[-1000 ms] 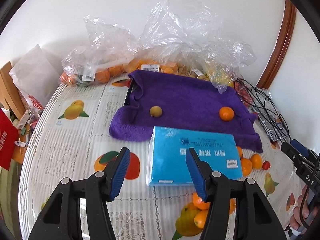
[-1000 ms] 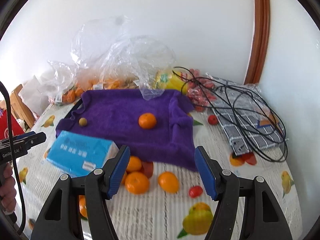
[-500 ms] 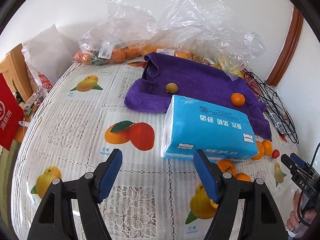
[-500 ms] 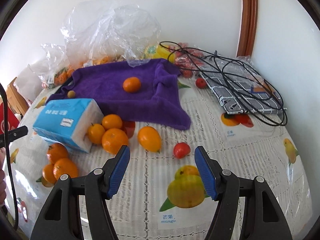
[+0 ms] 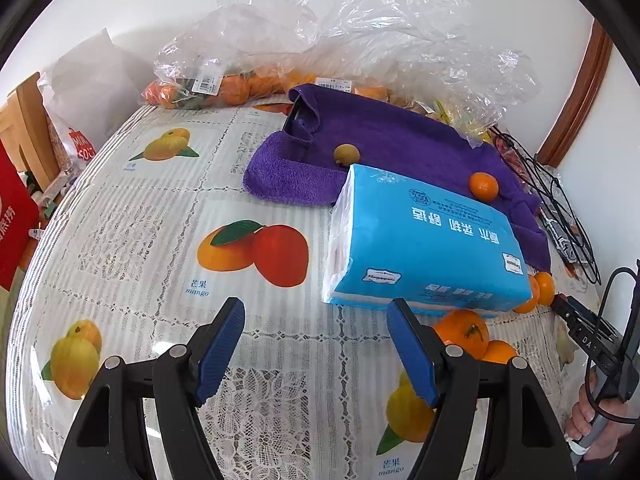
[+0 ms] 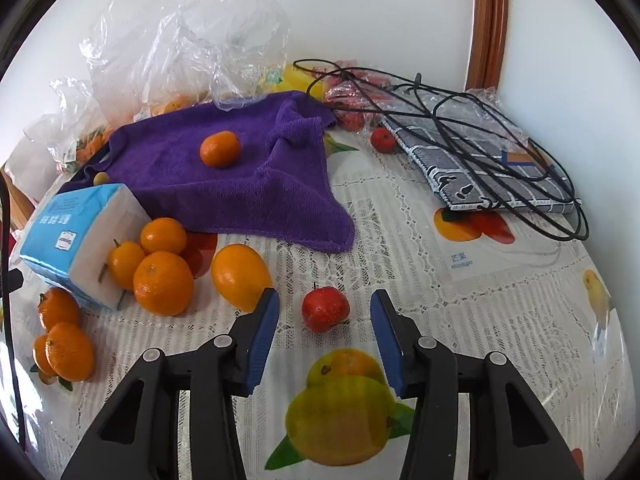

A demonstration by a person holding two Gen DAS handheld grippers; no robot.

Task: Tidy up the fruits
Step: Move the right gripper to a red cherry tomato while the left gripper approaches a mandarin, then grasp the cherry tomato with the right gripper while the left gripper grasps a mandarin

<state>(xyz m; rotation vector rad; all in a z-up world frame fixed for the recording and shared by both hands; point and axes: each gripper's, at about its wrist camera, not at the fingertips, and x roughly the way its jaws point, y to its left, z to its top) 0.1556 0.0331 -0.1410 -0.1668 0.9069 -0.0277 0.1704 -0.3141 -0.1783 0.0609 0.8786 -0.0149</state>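
Right gripper [image 6: 325, 330]: your jaws are closing around the small round red fruit [image 6: 325, 308] on the lace-patterned tablecloth [image 6: 460, 320], pads not yet touching. Next, you are needing contact, then a lift.

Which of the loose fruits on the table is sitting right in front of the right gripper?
The small red fruit, the only red one near the right gripper, whose jaws are closing either side of it without touching. The oranges lie further left, beside the blue tissue pack.

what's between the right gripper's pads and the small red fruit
Nothing: the right wrist view shows only bare tablecloth between the closing right gripper and the small red fruit.
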